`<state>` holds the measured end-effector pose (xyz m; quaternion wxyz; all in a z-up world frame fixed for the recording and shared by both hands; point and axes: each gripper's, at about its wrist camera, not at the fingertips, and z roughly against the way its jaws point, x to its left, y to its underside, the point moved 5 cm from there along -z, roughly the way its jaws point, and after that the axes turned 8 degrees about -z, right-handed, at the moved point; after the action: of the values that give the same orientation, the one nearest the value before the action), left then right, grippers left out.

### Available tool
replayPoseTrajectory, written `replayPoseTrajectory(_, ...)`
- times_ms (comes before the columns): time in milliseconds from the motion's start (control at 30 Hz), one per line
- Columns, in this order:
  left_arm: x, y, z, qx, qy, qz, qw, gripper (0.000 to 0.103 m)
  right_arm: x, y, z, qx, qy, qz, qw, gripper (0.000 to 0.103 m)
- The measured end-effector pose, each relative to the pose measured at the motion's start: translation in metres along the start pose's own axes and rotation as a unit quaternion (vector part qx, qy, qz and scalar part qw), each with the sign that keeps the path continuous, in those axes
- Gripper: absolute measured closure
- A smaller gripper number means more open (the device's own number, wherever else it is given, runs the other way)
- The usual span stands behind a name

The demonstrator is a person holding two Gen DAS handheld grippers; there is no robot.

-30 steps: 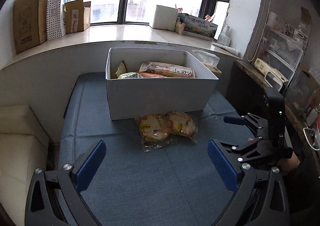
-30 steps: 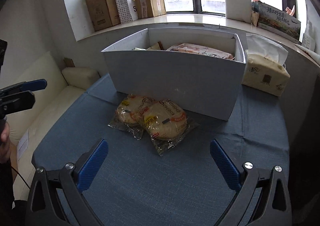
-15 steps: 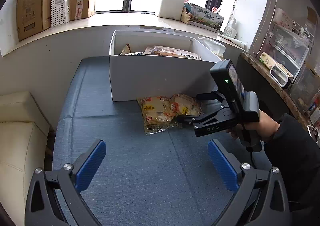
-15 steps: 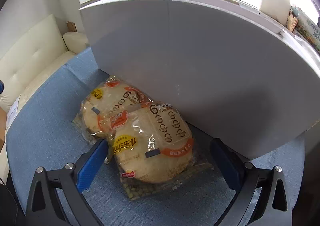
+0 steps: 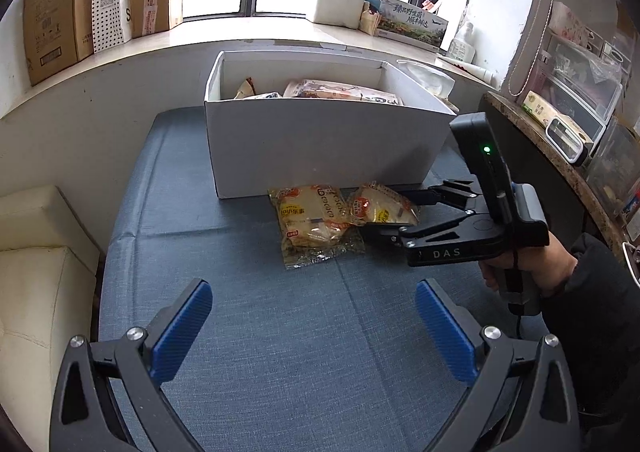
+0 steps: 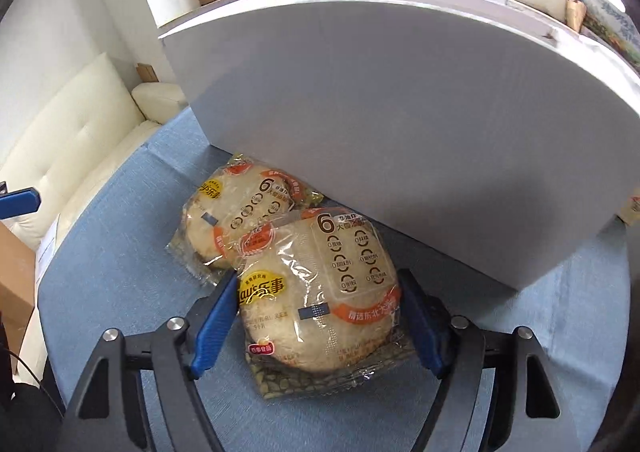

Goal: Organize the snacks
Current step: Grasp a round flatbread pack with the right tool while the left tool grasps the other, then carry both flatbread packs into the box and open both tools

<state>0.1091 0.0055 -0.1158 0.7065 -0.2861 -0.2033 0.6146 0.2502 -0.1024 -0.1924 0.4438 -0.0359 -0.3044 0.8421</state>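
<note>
Round rice-cake snack in clear crinkly wrapper: lodged between blue pads of right gripper, jaws just closing, pads touching wrapper sides; left gripper wide open, empty.

So from the left gripper cam: its blue pads are spread wide over bare blue cloth, nothing between them. Ahead, two snack packs sit against the front wall of a white box with more snacks inside. The right gripper, in a hand, has just been closing around the right pack, which overlaps the left pack
</note>
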Motion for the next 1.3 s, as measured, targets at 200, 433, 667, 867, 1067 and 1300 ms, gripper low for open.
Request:
replayPoseTrajectory(200, 0.0, -0.018, -0.03, 0.022, -0.02, -0.018, 0.9994, 0.0, -0.008, 0.018, 0.047, -0.035, 0.057, -0.064, 0.996, 0.022)
replayPoseTrajectory(433, -0.006, -0.038, -0.093, 0.057, -0.058, -0.037, 0.996, 0.0, -0.018, 0.059, 0.126, -0.091, 0.052, -0.14, 0.985, 0.022)
replayPoseTrajectory(667, 0.0, -0.046, -0.152, 0.105, -0.073, -0.011, 0.9917, 0.0, -0.024, 0.095, 0.166, -0.132, 0.052, -0.187, 0.972, 0.022)
replayPoseTrajectory(867, 0.005, -0.047, -0.168, 0.109, -0.077, 0.008, 0.991, 0.0, -0.02, 0.106, 0.15, -0.121, 0.05, -0.204, 0.97, 0.022)
replayPoseTrajectory(1067, -0.001, -0.045, -0.151, 0.101, -0.07, -0.008, 0.9925, 0.026, -0.01, 0.106, 0.145, -0.122, 0.032, -0.202, 0.971, 0.022)
replayPoseTrajectory(1300, -0.002, -0.035, -0.113, 0.074, -0.043, -0.002, 0.9963, 0.026, -0.007, 0.106, 0.144, -0.119, 0.027, -0.201, 0.972, 0.022)
